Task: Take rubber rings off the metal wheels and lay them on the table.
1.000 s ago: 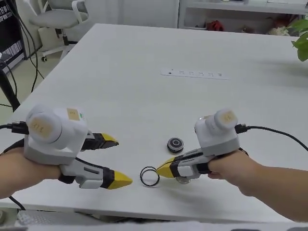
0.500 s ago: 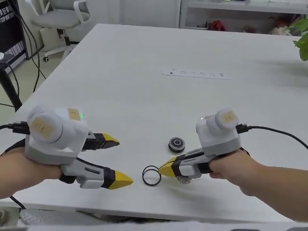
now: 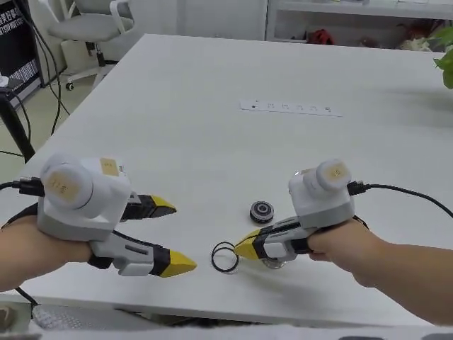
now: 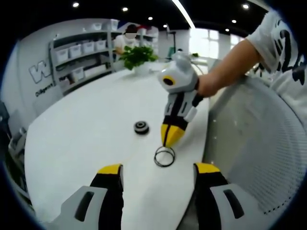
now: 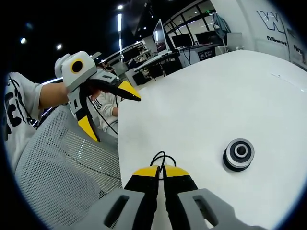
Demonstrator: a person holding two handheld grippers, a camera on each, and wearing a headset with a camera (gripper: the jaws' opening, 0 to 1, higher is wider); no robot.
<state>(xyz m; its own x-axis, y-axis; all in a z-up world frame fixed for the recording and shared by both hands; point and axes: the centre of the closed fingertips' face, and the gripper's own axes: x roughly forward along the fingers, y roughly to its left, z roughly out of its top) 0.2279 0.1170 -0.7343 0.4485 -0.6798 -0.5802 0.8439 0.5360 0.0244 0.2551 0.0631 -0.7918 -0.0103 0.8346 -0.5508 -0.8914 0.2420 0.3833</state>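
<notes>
A thin black rubber ring point(image 3: 225, 257) lies flat on the white table point(image 3: 212, 142) near its front edge. My right gripper point(image 3: 241, 248) is shut, its yellow tips pinching the ring's point(image 5: 160, 156) right rim. A small metal wheel point(image 3: 261, 211) with a dark rubber ring on it stands just beyond, apart from both grippers. My left gripper point(image 3: 170, 235) hovers open to the left of the ring, nothing between its fingers. From the left gripper view, the ring point(image 4: 164, 156) and the right gripper point(image 4: 171, 137) sit straight ahead, with the wheel point(image 4: 141, 127) further back.
A flat white socket strip point(image 3: 290, 108) is set into the table's middle. An office chair point(image 3: 85, 28) stands at the far left, a green plant point(image 3: 446, 57) at the far right. A mesh chair back point(image 4: 259, 143) is close to the table's front edge.
</notes>
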